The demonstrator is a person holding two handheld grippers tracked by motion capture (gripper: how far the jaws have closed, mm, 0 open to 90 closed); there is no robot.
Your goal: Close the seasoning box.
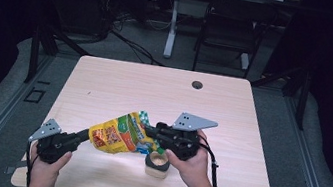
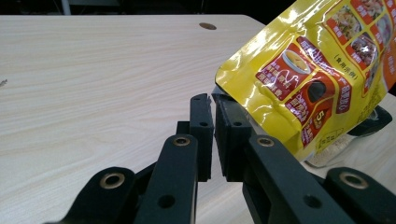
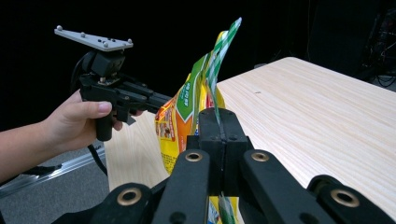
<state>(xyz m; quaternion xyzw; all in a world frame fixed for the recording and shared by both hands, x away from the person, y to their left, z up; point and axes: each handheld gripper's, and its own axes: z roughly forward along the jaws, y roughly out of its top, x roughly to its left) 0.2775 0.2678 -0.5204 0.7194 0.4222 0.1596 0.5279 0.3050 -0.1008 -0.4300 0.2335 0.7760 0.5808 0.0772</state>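
Pouch position: a yellow snack pouch (image 1: pixel 117 138) was held in the air between both grippers, tilted over a small wooden cup (image 1: pixel 157 164) near the front edge of the worktop (image 1: pixel 154 96).
Right gripper: the right gripper (image 3: pixel 218 140) was closed tight on the pouch's green top seam, fingers (image 3: pixel 231 135) pinched together on it.
Left gripper: the left gripper (image 2: pixel 214 135) was almost closed, with a thin gap between the fingers (image 2: pixel 201 126); the pouch's bottom corner was seen just above and behind them, and whether it was pinched could not be told.
Risk, slip: if the bottom corner was not gripped, the pouch could be judged liable to swing down from the right grip alone.
Risk, spill: contents might be missed past the narrow cup, or the cup knocked over by the sagging pouch.
Edges: the cup was set close to the front edge, so little margin was left there.
Open room: the far half of the worktop, up to the cable hole (image 1: pixel 197 84), was left bare for repositioning.
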